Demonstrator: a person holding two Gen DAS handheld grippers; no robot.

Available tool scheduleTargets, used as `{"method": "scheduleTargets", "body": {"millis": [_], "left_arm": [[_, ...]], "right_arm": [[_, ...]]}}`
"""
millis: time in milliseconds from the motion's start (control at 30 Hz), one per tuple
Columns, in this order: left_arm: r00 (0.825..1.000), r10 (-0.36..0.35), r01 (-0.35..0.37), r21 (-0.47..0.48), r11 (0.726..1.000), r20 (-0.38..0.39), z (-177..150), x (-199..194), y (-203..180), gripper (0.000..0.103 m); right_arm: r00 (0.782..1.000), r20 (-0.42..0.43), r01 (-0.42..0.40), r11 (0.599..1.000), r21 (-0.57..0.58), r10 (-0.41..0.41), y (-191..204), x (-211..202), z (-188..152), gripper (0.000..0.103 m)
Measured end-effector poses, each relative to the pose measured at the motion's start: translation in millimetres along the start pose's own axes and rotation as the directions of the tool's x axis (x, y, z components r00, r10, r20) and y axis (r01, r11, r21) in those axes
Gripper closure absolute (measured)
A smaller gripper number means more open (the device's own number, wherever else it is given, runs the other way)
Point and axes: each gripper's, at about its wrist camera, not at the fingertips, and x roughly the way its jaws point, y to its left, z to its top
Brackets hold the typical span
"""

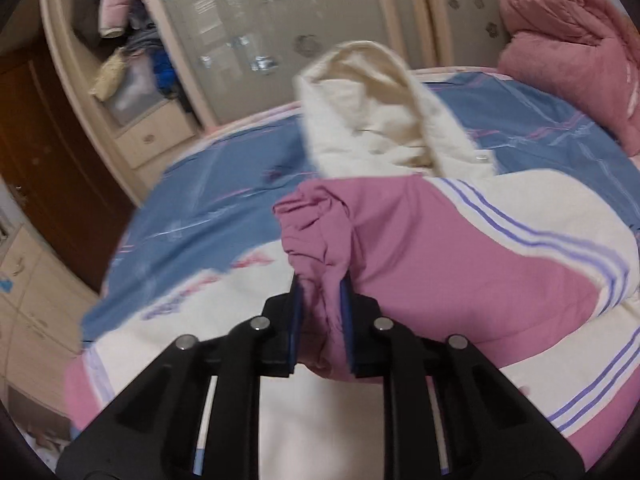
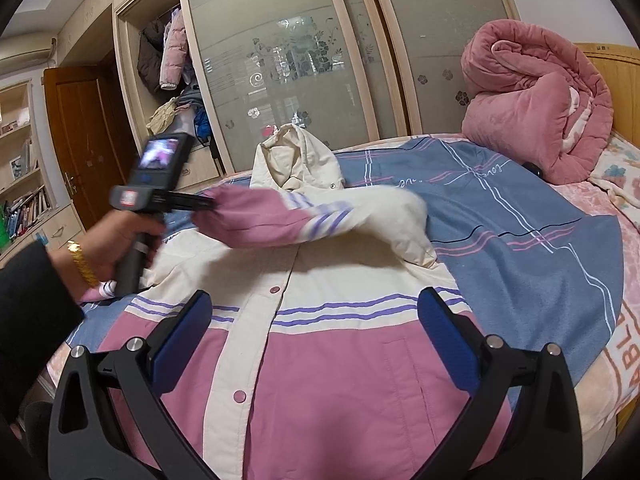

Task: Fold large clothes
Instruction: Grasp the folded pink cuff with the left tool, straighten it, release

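Note:
A pink and cream hooded jacket point(image 2: 320, 360) with purple stripes lies front up on the bed, its cream hood point(image 2: 296, 160) at the far end. My left gripper point(image 1: 320, 284) is shut on the pink cuff of the sleeve point(image 1: 316, 236) and holds it above the jacket's chest. In the right wrist view the left gripper point(image 2: 208, 202) holds that sleeve point(image 2: 280, 220) across the jacket. My right gripper point(image 2: 316, 308) is open and empty, above the jacket's lower front.
The bed has a blue checked sheet point(image 2: 520, 220). A rolled pink quilt point(image 2: 532, 104) sits at the headboard end. A wardrobe with frosted sliding doors point(image 2: 288, 64) and hanging clothes stands behind the bed. A brown door point(image 2: 80, 140) is at left.

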Motion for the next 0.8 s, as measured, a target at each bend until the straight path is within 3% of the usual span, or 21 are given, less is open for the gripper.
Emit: {"method": "scheduleTargets", "body": {"millis": [133,233,267,333,500,567,633,800], "left_arm": [[0.994,0.01,-0.014,-0.031,0.999,-0.104,-28,29,30,0.084],[0.985,0.001,-0.01,-0.05,0.999,-0.175,-58,59,33,0.063],[0.983,0.024,-0.035,-0.059,0.998,-0.182,-67,67,33,0.034],[0.984,0.087,-0.104,-0.105,0.989,-0.155,-82,72,41,0.002],[0.992,0.04,-0.064,-0.214,0.975,-0.116,-98,36,61,0.002],[0.996,0.045,-0.061,-0.221,0.973,-0.077,-109,-2,64,0.002],[0.999,0.035,-0.028,-0.216,0.976,0.031,-131,-63,64,0.002],[0.988,-0.041,0.071,-0.203,0.977,0.147,-198,-166,59,0.002]], "right_arm": [[1.0,-0.015,-0.001,1.0,-0.011,0.001,2,3,-1,0.001],[1.0,-0.026,0.001,1.0,-0.017,-0.002,3,5,-3,0.001],[1.0,-0.029,0.003,1.0,-0.021,-0.003,3,6,-3,0.001],[0.999,-0.034,0.009,1.0,-0.027,-0.01,4,7,-4,0.001],[0.999,-0.039,0.02,0.999,-0.038,-0.021,4,6,-5,0.001],[0.999,-0.03,0.022,0.999,-0.044,-0.023,3,3,-5,0.001],[0.999,-0.022,0.03,0.998,-0.051,-0.031,0,0,-5,0.001],[0.998,-0.018,0.06,0.996,-0.062,-0.062,-10,-9,-9,0.001]]}}
